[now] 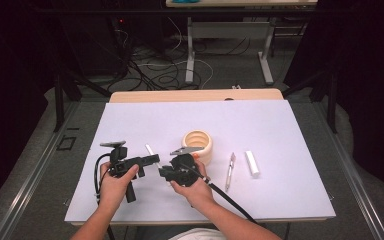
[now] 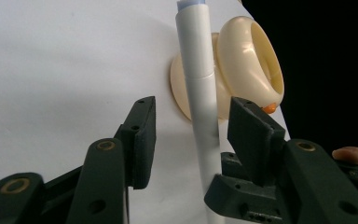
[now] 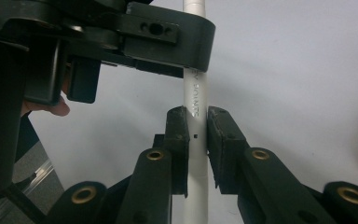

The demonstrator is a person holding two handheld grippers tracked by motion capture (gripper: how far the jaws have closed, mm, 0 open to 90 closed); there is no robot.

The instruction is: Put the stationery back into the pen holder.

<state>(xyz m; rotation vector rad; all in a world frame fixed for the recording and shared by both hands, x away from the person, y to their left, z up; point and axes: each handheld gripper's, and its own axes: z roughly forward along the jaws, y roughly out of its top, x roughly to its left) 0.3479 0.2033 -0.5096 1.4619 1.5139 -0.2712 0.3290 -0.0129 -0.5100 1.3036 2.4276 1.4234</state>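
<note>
Here, a white marker is held in one gripper while the other stands ready around it.

The right gripper [image 3: 196, 135] has its jaws clenched on the white marker [image 3: 196, 93], pads pressed to both sides of the barrel, probably to steady it. The left gripper [image 2: 189, 140] is released: the marker's barrel passes between its spread jaws, nearer one pad, seemingly touching neither. This looks like preparation for pulling the cap or a handover. Just beyond the fingertips stands a cream ribbed cup [image 1: 197, 145]; farther out on the white table [image 1: 280, 130] lie a pen [image 1: 230, 171] and a short white cylinder [image 1: 252, 163].
</note>
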